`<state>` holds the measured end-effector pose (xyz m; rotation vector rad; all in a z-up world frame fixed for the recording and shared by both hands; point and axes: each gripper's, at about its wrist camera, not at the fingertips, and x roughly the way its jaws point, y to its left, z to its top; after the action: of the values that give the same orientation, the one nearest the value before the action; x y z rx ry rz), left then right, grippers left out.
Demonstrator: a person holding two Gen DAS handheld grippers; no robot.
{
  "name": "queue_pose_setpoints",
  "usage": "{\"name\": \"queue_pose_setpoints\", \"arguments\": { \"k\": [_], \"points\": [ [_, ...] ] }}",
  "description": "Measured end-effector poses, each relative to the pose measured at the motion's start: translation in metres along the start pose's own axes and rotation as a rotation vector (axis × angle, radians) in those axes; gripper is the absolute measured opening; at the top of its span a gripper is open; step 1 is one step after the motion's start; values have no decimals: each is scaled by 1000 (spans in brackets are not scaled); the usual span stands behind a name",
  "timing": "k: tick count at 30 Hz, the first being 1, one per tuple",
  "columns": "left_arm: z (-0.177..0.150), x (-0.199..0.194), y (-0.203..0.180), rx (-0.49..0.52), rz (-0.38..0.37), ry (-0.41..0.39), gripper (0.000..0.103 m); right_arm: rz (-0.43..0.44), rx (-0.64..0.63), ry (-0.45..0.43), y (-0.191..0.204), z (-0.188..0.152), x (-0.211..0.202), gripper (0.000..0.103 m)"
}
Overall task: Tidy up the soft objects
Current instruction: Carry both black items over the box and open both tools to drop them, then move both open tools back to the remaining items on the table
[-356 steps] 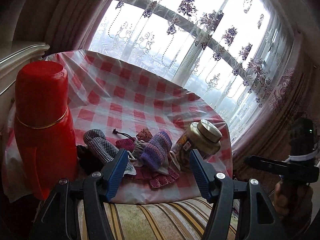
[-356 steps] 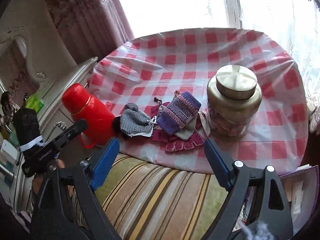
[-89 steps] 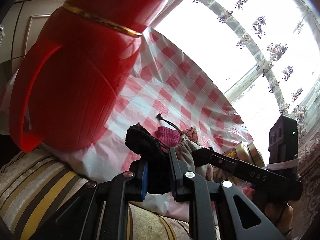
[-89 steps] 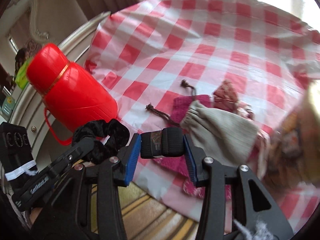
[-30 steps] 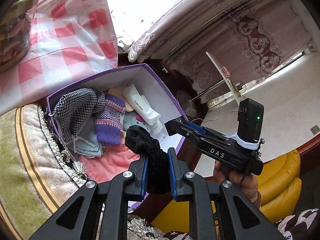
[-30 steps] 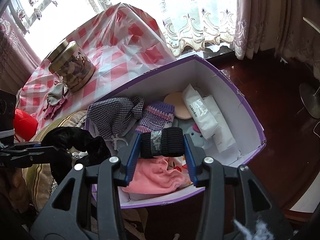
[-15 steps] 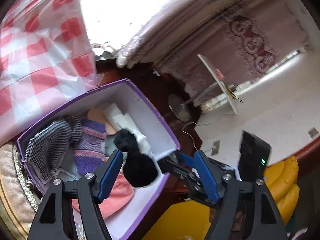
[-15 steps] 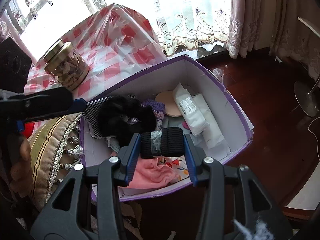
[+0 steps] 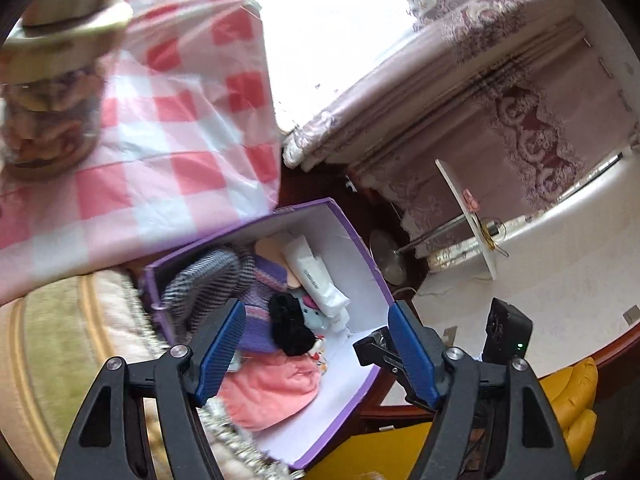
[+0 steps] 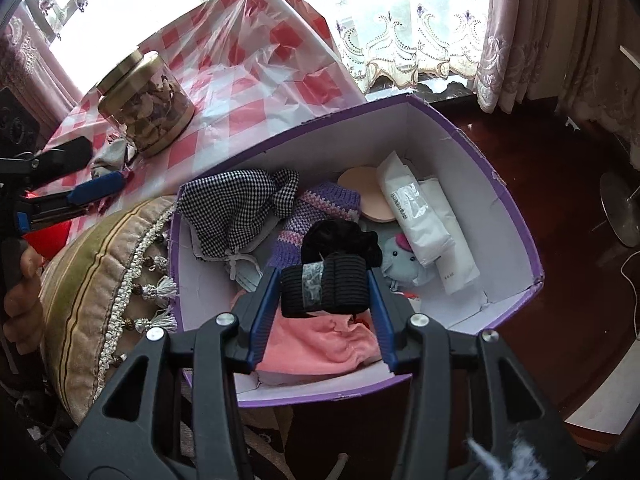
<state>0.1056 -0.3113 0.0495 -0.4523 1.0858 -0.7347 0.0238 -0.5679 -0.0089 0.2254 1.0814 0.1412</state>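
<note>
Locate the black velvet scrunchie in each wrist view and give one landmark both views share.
Left wrist: black scrunchie lies in the purple box, low centre, between the open blue fingers.
Right wrist: black scrunchie sits mid-frame, just above the black band bundle.
Shared landmark: the purple knit piece beside it.

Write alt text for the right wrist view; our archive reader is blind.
Right tongs hold a black ribbed fabric roll over an open purple cardboard box, their jaws just easing apart. The box holds a black velvet scrunchie, checked cloth pouch, purple knitted sock and pink cloth.
</note>
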Motion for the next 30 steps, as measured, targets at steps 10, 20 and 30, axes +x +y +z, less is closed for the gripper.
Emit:
{"name": "queue_pose_setpoints", "arguments": {
  "k": [10,20,30],
  "points": [
    [-13,-74,71,-136,82,-127,75,-74,3,47,2,1,-1,64],
    [-52,-140,121,-218,152,-234,75,37,-105,12,66,18,-20,64],
    [-88,-224,166,-274,274,-400,75,143,-254,-51,154,34,-51,68]
  ]
}}
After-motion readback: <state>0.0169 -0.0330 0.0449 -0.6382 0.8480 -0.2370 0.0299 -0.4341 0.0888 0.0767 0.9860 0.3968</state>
